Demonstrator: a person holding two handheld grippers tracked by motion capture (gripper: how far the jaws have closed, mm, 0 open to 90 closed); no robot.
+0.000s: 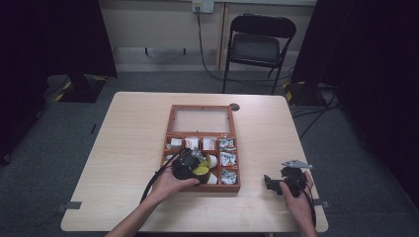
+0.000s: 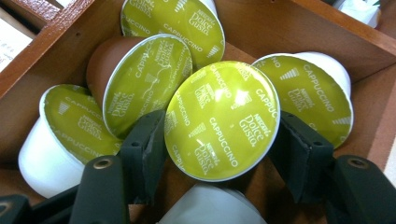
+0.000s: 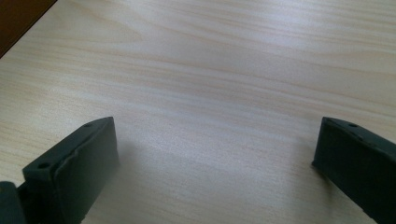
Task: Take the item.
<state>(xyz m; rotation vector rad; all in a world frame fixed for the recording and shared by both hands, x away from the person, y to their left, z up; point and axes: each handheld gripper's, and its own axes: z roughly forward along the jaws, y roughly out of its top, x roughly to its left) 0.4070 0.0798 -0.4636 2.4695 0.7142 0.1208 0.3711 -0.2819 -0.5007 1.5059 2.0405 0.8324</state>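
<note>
A wooden compartment box (image 1: 169,129) lies open in the middle of the table, its glass lid (image 1: 201,120) folded back. My left gripper (image 1: 190,165) reaches into the box's near-left compartment (image 2: 46,51). Its jaws press either side of a green-lidded Dolce Gusto cappuccino capsule (image 2: 222,119), so my left gripper (image 2: 219,140) is shut on it. Several more capsules (image 2: 149,79) lie jumbled around it, some with white bodies, one brown. My right gripper (image 1: 270,183) rests at the table's near right, and my right gripper (image 3: 215,154) is open over bare wood.
The other compartments hold white and orange sachets (image 1: 209,143) and silver-wrapped packets (image 1: 227,159). A black folding chair (image 1: 257,44) stands beyond the far edge of the table (image 1: 133,123). A dark corner of the box (image 3: 18,16) shows in the right gripper view.
</note>
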